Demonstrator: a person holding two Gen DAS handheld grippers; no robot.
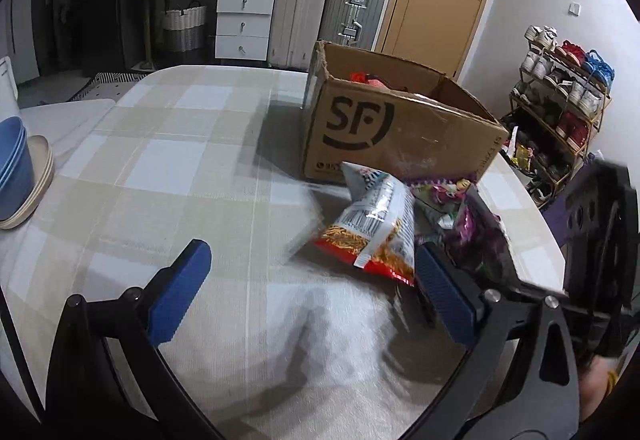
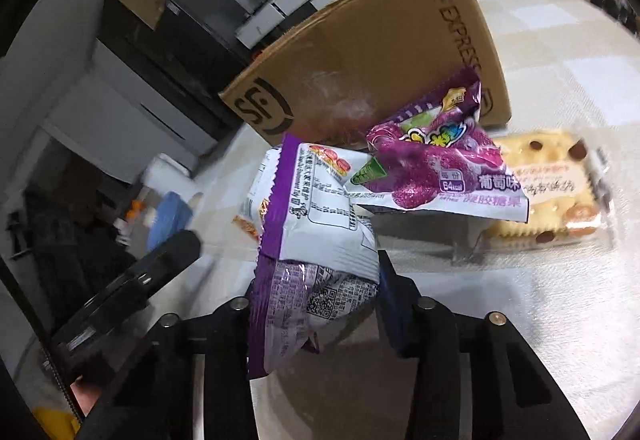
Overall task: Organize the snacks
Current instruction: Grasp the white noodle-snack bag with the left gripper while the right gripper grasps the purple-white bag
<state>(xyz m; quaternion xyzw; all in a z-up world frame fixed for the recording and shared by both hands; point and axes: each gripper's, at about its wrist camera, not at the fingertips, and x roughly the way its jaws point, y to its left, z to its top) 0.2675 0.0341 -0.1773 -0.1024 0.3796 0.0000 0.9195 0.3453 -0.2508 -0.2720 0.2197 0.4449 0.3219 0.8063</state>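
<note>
My right gripper (image 2: 316, 296) has its fingers clamped on a purple-and-white snack bag (image 2: 316, 240) — the pack fills the gap between them, its back panel of fine print and a QR code facing my camera. No brand legible on it.

Behind it lies a purple candy bag (image 2: 436, 160), Chinese characters reading "葡萄味" and a small box marked "64 kcal". To its right, a clear pack of chocolate-chip biscuits (image 2: 548, 192) rests on the checked surface (image 2: 560, 60); its label is blurred.

The cardboard box (image 1: 400, 128) stands just behind the snacks, open-topped, printed "SF" on one face and "SF EXPRESS" along another. Something red shows inside.

My left gripper (image 1: 312, 280) — fingers spread wide, nothing between them. Just ahead of its right finger lies a silver-and-red bag (image 1: 376, 224) with a barcode; the wording is unreadable.

Blue bowls (image 1: 14, 160) sit stacked at the far left.
</note>
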